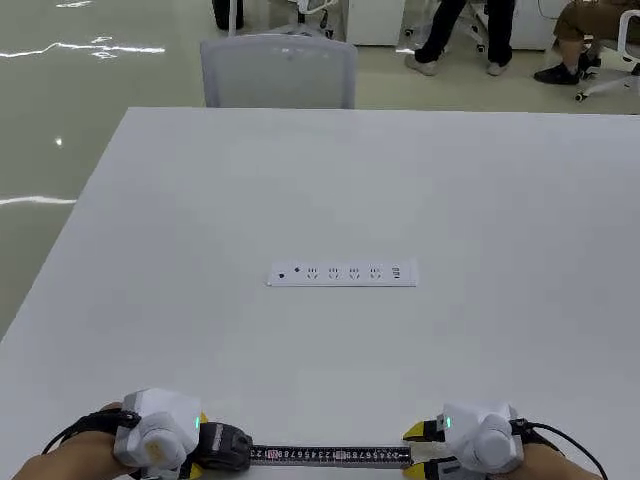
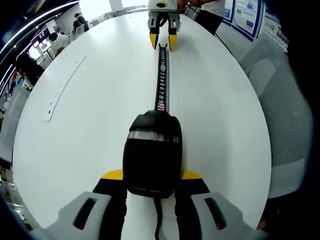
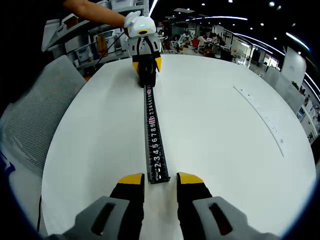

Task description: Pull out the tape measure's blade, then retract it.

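A black tape measure [image 1: 222, 447] lies at the near edge of a smooth white table [image 1: 320, 180], its blade [image 1: 330, 456] drawn out flat along the tabletop. In the head view the long axis runs left to right, parallel to the table's edge, with the rounded, matte-looking case on the left and the blade's free end on the right.

The left gripper [image 1: 200, 445] is clamped on the case, one yellow-tipped jaw on either side. Its own view shows this close up: the bulging tape measure [image 2: 152, 155] sits pinched in the left gripper [image 2: 152, 175], and the thin dark blade [image 2: 162, 80], printed with pale numerals, runs straight away toward the right gripper [image 2: 162, 42].

The right gripper [image 1: 418, 452] sits at the blade's end. Its own view settles what the head view leaves unclear — the jaws of the right gripper [image 3: 160, 179] stand apart, with the squared tip of the blade [image 3: 153, 135] lying just in the gap and touching neither yellow tip. From there the numbered strip leads back to the tape measure [image 3: 146, 75] held in the left gripper [image 3: 146, 62].

A flat white power strip [image 1: 342, 273] lies mid-table, well apart from the work. A grey chair [image 1: 278, 70] stands at the far side; the gripper views show a mesh-backed chair [image 3: 30, 125] beside the table.
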`<state>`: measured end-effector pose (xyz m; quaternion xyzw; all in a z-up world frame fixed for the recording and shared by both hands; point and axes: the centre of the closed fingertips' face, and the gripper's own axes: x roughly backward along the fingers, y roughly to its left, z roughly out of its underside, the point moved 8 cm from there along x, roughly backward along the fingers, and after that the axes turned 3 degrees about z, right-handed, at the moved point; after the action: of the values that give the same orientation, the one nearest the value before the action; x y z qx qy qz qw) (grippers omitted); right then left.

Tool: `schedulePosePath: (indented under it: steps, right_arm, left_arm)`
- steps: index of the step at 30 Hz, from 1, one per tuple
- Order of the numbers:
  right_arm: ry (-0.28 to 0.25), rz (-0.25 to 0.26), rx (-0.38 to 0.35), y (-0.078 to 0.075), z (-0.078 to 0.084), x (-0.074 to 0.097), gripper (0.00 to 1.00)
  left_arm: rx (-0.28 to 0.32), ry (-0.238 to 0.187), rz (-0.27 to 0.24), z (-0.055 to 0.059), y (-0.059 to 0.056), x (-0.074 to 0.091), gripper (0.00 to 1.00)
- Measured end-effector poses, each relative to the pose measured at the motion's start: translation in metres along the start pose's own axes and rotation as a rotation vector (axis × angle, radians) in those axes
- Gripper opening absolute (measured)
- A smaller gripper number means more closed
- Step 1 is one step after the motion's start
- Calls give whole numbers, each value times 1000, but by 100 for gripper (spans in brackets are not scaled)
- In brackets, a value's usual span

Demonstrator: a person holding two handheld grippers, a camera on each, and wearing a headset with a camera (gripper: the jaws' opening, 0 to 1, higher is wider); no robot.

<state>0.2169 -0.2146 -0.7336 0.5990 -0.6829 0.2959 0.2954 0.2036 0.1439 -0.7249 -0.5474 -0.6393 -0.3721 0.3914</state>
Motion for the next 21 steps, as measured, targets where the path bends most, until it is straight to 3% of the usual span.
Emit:
schedulePosePath:
  steps: [6,12,21]
  right_arm:
    - [9,28,-12,7,-4,8,28]
    - [12,76,-42,19,-13,19,34]
    - [17,156,-116,43,-25,29,44]
  left_arm:
    - [31,-24,-15,-2,-6,7,41]
    - [99,-58,-31,1,-17,14,48]
    - [168,-112,-89,2,-34,34,56]
